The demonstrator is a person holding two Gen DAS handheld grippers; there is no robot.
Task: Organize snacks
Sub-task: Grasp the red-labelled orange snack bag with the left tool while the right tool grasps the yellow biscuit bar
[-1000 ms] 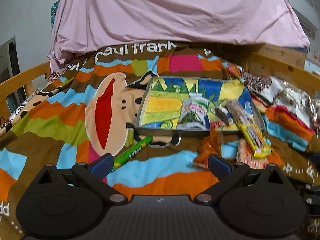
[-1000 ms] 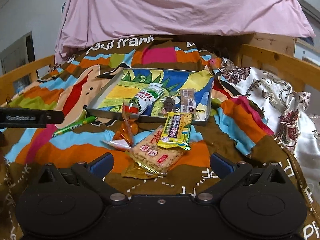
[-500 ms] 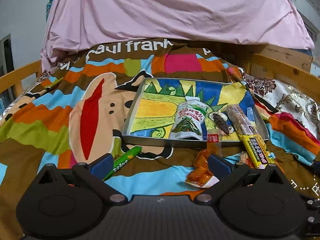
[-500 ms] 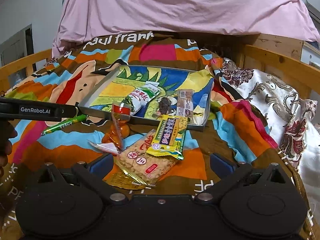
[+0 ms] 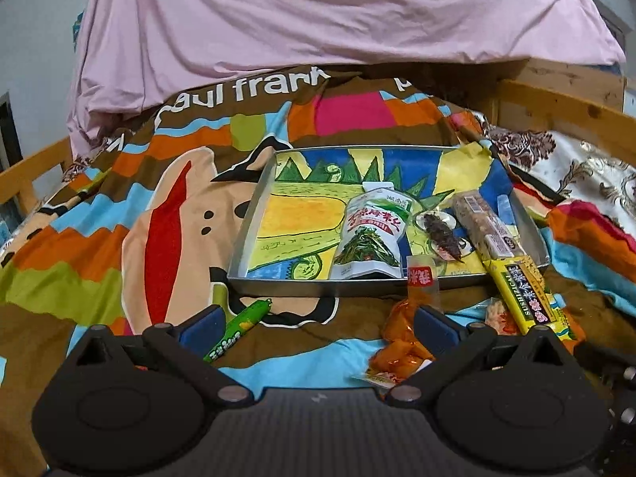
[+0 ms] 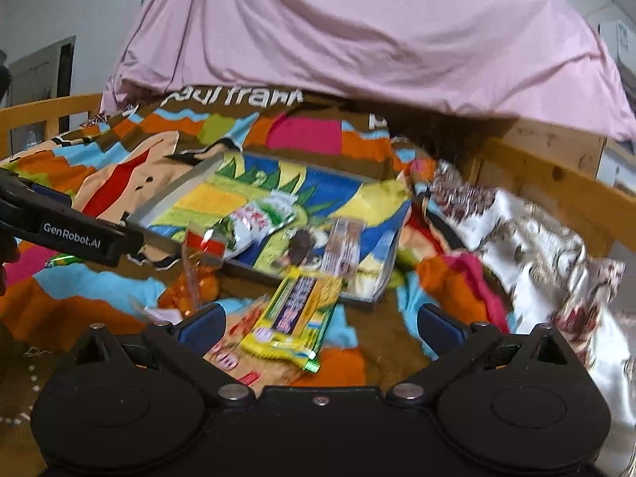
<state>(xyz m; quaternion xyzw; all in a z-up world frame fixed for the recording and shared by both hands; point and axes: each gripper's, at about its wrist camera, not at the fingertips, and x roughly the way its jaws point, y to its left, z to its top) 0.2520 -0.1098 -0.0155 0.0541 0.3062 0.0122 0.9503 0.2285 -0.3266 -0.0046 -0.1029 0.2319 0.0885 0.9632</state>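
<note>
A metal tray (image 5: 238, 254) with a colourful picture bottom lies on the bedspread. In it are a green-white pouch (image 5: 371, 234), a dark snack in clear wrap (image 5: 441, 234) and a brown bar (image 5: 483, 226). In front of the tray lie a green stick snack (image 5: 238, 328), an orange snack bag (image 5: 401, 338) and a yellow packet (image 5: 524, 294) on a biscuit pack (image 6: 234, 353). My left gripper (image 5: 318, 326) is open, low over the green stick and orange bag. My right gripper (image 6: 318, 326) is open over the yellow packet (image 6: 298, 310).
A pink sheet (image 5: 318, 20) hangs behind the tray. Wooden bed rails (image 5: 564, 111) run along the right and left. A floral satin cloth (image 6: 536, 238) lies at the right. The left gripper's arm (image 6: 71, 230) shows at the left of the right wrist view.
Both grippers have moved forward toward the tray and snacks. The right view swung right and is blurred. Jaws stayed open.
</note>
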